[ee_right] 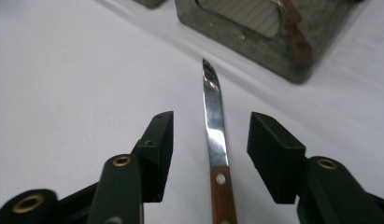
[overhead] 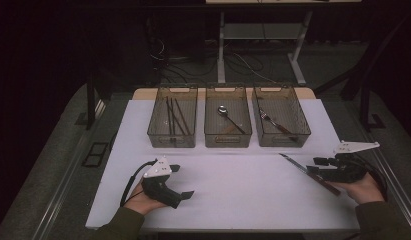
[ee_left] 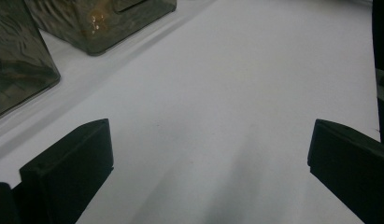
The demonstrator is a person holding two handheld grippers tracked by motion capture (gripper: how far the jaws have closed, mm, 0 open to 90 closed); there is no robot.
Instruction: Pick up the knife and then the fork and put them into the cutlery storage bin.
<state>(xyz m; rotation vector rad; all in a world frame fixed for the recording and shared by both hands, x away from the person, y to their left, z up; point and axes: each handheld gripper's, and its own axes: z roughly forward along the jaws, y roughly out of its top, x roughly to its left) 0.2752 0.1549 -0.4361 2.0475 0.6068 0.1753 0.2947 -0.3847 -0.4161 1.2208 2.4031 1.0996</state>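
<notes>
White table top (overhead: pixel 233 185) in a dark room. Knife (ee_right: pixel 214 126) lies flat near its right edge, wooden handle cut off at the bottom of the right gripper view. Right gripper (ee_right: pixel 210 144) straddles the blade, jaws part-open, pads clear of it (not gripping). Left gripper (ee_left: pixel 210 163) sits well apart, jaws wide over bare table. Three clear bins (overhead: pixel 227 117) behind; their contents are hard to make out.

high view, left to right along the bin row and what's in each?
Left bin with chopsticks → middle bin with spoon → right bin with fork.
</notes>
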